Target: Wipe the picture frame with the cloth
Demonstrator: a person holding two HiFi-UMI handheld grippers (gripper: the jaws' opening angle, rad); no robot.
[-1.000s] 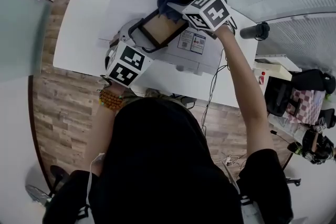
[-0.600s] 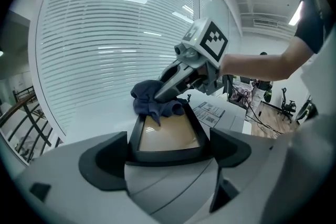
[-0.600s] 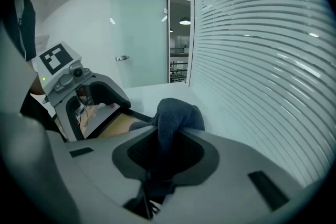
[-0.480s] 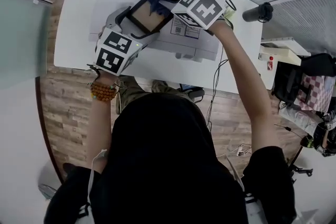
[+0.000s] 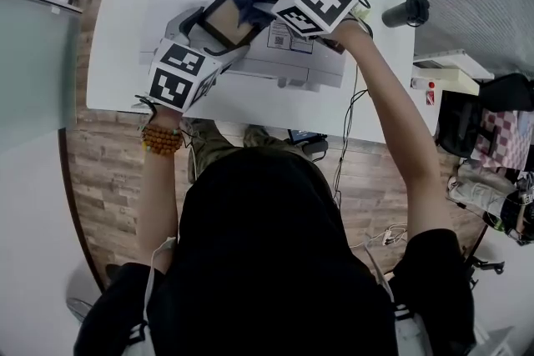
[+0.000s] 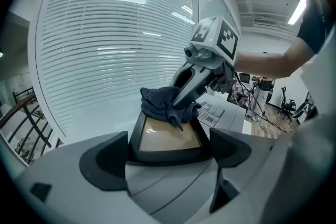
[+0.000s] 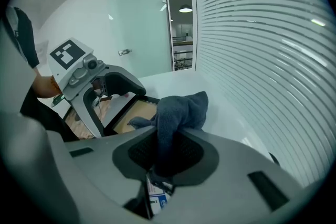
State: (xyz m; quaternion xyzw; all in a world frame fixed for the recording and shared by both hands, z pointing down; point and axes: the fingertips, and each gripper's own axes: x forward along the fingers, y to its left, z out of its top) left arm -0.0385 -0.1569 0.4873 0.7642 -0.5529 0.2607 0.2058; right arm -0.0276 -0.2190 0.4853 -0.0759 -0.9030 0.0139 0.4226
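- Our white table (image 5: 117,54) lies under everything.
- The picture frame (image 6: 167,136) is clamped by its near edge in our left gripper (image 6: 168,159) and stretches away from those jaws.
- The cloth (image 7: 178,110), pinched tight in our right gripper (image 7: 165,153), rests on the frame's far end, so we judge the right hand wipes.

Nothing here can be read. The white box (image 5: 292,67) on the bench (image 5: 117,54) carries printed labels (image 5: 279,36) on its top, but their lines are too small and blurred to make out. The cubes (image 5: 179,75) on your left hand-held gripper (image 6: 168,136) and right hand-held gripper (image 7: 165,150) show only black-and-white square markers, with no letters or numbers.
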